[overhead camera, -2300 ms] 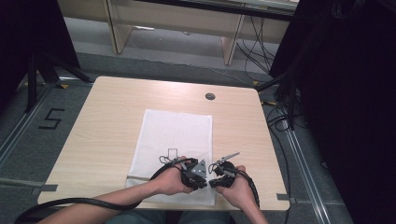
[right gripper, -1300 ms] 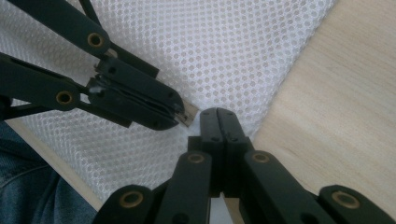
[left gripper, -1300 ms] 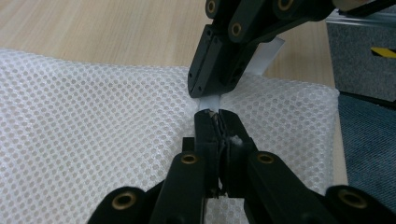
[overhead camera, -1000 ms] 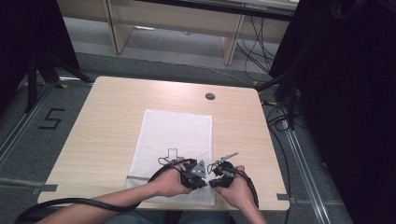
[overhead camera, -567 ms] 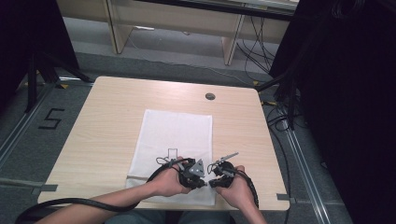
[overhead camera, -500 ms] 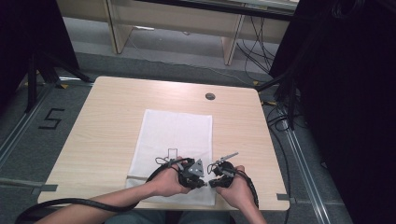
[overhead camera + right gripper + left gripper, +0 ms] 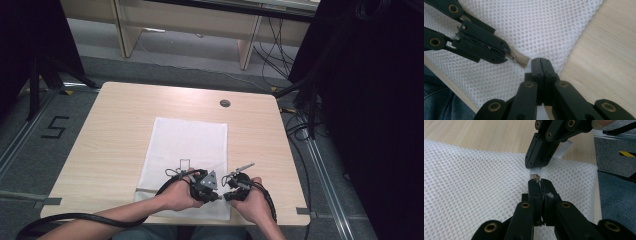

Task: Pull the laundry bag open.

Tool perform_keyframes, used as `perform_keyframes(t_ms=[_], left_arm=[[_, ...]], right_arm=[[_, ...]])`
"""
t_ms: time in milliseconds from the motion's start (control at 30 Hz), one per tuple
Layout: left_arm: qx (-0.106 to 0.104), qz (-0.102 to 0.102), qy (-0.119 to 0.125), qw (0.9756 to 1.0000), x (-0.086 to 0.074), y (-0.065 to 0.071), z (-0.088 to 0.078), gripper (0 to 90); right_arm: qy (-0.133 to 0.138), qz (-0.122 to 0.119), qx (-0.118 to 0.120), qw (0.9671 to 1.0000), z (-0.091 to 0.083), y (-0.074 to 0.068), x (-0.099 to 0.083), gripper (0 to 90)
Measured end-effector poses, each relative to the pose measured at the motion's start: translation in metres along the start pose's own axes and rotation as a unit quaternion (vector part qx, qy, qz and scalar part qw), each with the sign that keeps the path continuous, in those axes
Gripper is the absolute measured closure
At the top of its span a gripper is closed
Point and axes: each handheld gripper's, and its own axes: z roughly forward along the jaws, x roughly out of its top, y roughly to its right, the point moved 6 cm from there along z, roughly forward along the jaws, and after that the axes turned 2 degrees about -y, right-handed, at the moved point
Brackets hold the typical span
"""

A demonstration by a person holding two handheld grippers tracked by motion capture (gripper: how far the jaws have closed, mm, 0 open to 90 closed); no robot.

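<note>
While the white mesh bag [image 7: 187,150] lies flat on the table [image 7: 115,125], left hand-held gripper [image 7: 540,185] and right hand-held gripper [image 7: 541,62] meet at its near edge, each clamped on the zipper [image 7: 520,60].

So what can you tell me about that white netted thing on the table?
The white mesh bag looks like soft honeycomb netting, rectangular and lying flat on the wooden table, near its front edge. At its near end a beige zipper strip shows. Both claws, left and right, are shut there, tips almost meeting.
</note>
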Motion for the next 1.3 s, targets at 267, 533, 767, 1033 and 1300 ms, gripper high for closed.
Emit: perform_keyframes(t_ms=[267, 533, 767, 1033, 1300], left_arm=[[0.002, -0.002, 0.002, 1.0000, -0.0003, 0.0017, -0.0017, 87.3], [0.005, -0.003, 0.004, 1.0000, -0.0016, 0.0018, -0.0049, 87.2], [0.005, -0.002, 0.008, 0.9999, -0.0022, 0.0016, -0.0057, 87.3], [0.004, -0.005, 0.011, 0.9999, -0.0032, 0.0018, -0.0070, 87.3], [0.008, -0.007, 0.011, 0.9999, -0.0038, 0.0026, -0.0082, 87.3]], right_arm=[[0.001, -0.001, -0.001, 1.0000, -0.0001, -0.0004, -0.0002, 90.0], [0.007, -0.013, 0.002, 0.9999, 0.0008, 0.0011, 0.0006, 90.0], [0.001, -0.001, 0.000, 1.0000, -0.0001, -0.0002, -0.0002, 90.0], [0.006, -0.011, 0.003, 0.9999, 0.0008, 0.0006, 0.0009, 90.0], [0.007, -0.012, 0.001, 0.9999, 0.0008, 0.0004, 0.0009, 90.0]])
